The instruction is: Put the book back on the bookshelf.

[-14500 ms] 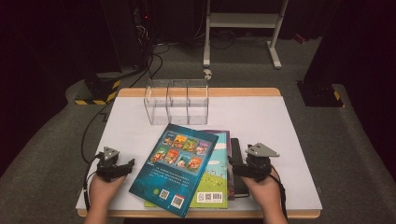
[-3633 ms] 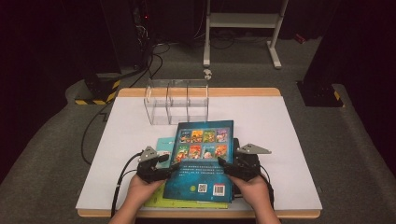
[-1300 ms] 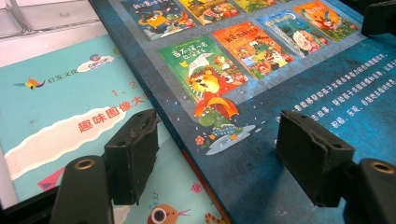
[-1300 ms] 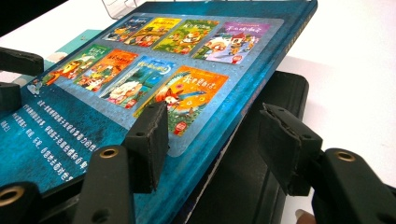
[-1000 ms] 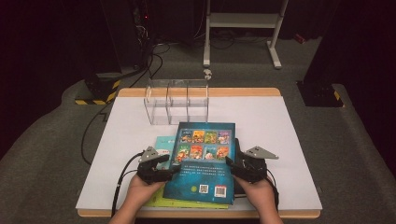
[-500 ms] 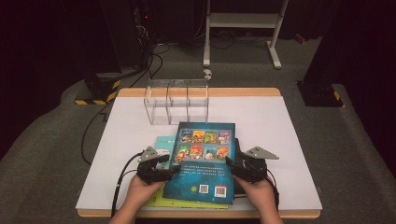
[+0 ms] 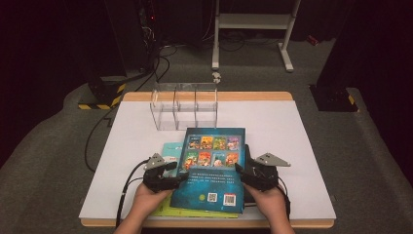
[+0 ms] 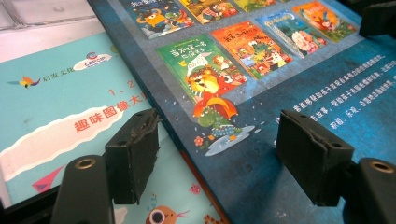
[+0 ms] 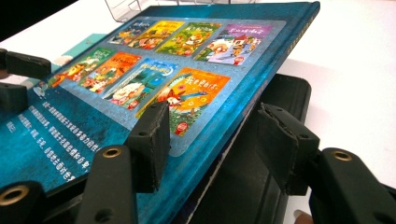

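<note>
A blue picture book (image 7: 212,170) lies back cover up on top of a stack near the table's front edge. Beneath it a teal book (image 7: 170,151) sticks out to the left. My left gripper (image 7: 176,173) sits at the blue book's left edge. Its jaws stand apart, one over the teal book (image 8: 56,107) and one over the blue cover (image 8: 280,70). My right gripper (image 7: 239,174) is at the book's right edge. There one jaw is over the cover (image 9: 140,93) and the other past the edge, above a black flat thing (image 9: 261,196). Neither pair of pads presses on the book.
A clear three-compartment organizer (image 7: 185,105) stands at the back of the white table (image 7: 292,131). A yellow-green book (image 7: 165,210) peeks out at the stack's front. The left gripper's cable (image 7: 124,187) trails off the front left.
Since the earliest frame the blue book has turned from slanted to square, and both grippers have come in to its sides. Over the last second nothing has visibly moved.
</note>
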{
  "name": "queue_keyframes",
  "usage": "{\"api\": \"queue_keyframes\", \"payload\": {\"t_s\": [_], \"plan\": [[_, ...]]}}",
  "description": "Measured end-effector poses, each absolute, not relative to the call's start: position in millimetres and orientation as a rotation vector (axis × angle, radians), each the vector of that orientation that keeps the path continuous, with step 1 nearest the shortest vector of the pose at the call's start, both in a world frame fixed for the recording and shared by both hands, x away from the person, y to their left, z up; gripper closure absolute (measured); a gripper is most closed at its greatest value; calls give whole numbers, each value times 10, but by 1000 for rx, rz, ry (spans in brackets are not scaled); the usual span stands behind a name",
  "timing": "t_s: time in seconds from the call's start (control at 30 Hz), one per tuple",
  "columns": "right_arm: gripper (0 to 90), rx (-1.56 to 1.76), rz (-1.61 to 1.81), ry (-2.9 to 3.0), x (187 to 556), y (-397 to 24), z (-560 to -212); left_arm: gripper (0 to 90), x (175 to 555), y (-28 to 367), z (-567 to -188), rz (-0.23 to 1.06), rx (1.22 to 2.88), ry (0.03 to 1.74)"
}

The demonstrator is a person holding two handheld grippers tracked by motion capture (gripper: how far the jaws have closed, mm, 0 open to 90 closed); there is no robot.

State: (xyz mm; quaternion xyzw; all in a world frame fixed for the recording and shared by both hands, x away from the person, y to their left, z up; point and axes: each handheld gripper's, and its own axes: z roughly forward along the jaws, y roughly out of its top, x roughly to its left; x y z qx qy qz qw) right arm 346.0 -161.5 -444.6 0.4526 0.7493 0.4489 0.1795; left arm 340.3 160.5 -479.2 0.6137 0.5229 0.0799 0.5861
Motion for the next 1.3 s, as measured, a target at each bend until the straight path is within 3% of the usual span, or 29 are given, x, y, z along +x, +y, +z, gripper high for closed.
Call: {"api": "queue_keyframes", "payload": {"t_s": [0.2, 0.3, 0.43, 0.63, 0.93, 1.07, 1.3], "plan": [[321, 1336, 1324, 2157, 3553, -1581, -4465, 302, 3397, 1571, -4814, 175, 1418, 1215], [321, 1349, 1327, 2190, 3606, -1534, -4468, 303, 3396, 1571, -4817, 174, 1415, 1215], [339, 1366, 1344, 2223, 3666, -1512, -4474, 304, 3393, 1569, -4821, 175, 1408, 1217], [451, 1345, 1340, 2215, 3637, -1521, -4425, 305, 3390, 1580, -4835, 178, 1417, 1213], [479, 1197, 1364, 2148, 3483, -1475, -4261, 304, 3391, 1616, -4804, 153, 1386, 1197], [489, 1158, 1370, 2129, 3432, -1467, -4220, 249, 3415, 1632, -4802, 135, 1370, 1217], [504, 1143, 1405, 2120, 3414, -1505, -4245, 230, 3439, 1651, -4801, 111, 1368, 1227]]}}
